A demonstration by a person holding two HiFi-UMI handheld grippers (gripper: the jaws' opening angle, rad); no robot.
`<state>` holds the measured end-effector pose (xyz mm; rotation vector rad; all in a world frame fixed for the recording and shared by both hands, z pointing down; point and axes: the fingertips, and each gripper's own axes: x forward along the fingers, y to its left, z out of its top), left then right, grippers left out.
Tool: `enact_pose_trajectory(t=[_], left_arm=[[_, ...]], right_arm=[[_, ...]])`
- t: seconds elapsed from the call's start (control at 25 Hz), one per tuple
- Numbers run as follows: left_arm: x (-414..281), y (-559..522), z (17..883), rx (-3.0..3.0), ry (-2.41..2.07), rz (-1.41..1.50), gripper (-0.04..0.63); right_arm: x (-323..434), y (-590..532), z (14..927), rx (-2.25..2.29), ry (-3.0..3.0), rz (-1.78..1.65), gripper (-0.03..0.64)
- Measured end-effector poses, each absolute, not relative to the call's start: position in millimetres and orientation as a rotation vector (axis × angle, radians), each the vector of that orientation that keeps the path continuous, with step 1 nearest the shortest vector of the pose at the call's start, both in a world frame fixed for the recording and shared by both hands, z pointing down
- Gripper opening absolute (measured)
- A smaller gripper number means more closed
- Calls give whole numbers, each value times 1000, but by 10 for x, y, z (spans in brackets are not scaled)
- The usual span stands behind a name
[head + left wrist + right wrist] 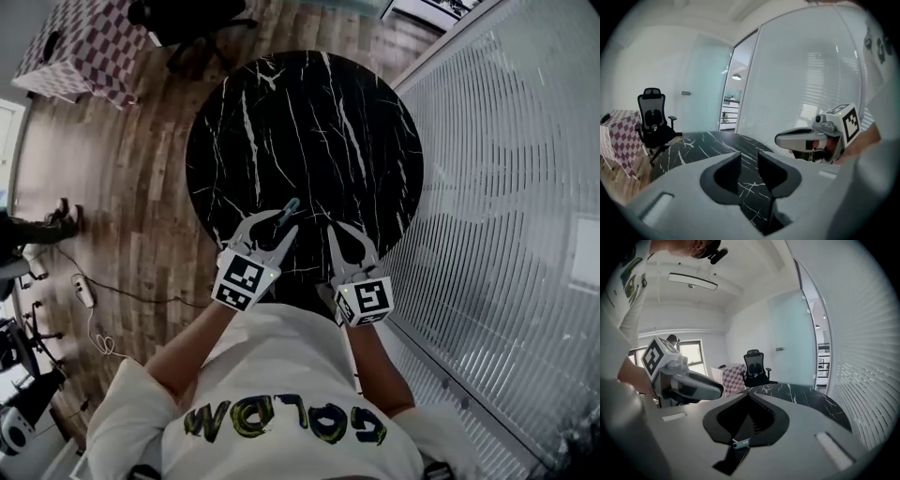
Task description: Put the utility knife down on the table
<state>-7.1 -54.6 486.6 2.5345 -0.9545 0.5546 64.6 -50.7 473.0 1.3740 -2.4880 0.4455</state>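
Far left, off the counter, a checked table [80,47] and a black office chair [192,23] stand on the wood floor [141,178]. The round black marble counter [309,122] fills the middle, its far half bare.

The left gripper [289,221] hangs over the counter's near edge and points toward the far edge. Its jaws are released and stand apart. The left gripper view shows only veined marble in the gap between them. Its marker cube [246,278] sits just in front of the person's forearm.

The utility knife [290,207], a small grey-blue bar, lies on the counter a little inside the near edge, about midway between the left and right edges. In the head view it shows just past the left gripper's jaw tips. Whether a tip touches it cannot be told from there.

Just to the right, the right gripper [337,232] hangs beside the left one over the same near edge. Its jaws are clenched tip to tip, with nothing held.

Right of the counter runs a glass wall with slatted blinds [506,187].
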Motion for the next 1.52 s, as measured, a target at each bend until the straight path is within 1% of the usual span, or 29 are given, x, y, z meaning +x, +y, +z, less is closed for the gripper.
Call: enact_pose_trajectory(t=[0.24, 0.36, 0.44, 0.76, 1.24, 1.52], left_arm=[[32, -634, 4238, 2650, -939, 403, 86], [50, -570, 3997, 2675, -902, 357, 24], [44, -532, 3846, 2690, -890, 334, 5], [-15, -544, 3214, 2747, -955, 141, 3], [-24, -401, 2628, 2832, -942, -15, 3], [-63, -324, 2663, 2812, -946, 36, 3]], right_arm=[[599, -656, 4173, 1403, -2547, 352, 2], [575, -614, 3880, 1434, -2571, 328, 2], [525, -575, 3682, 1426, -2595, 316, 2], [378, -578, 3157, 1408, -2666, 210, 2], [236, -411, 2649, 1372, -2762, 173, 2], [222, -367, 2532, 1362, -2784, 127, 2]])
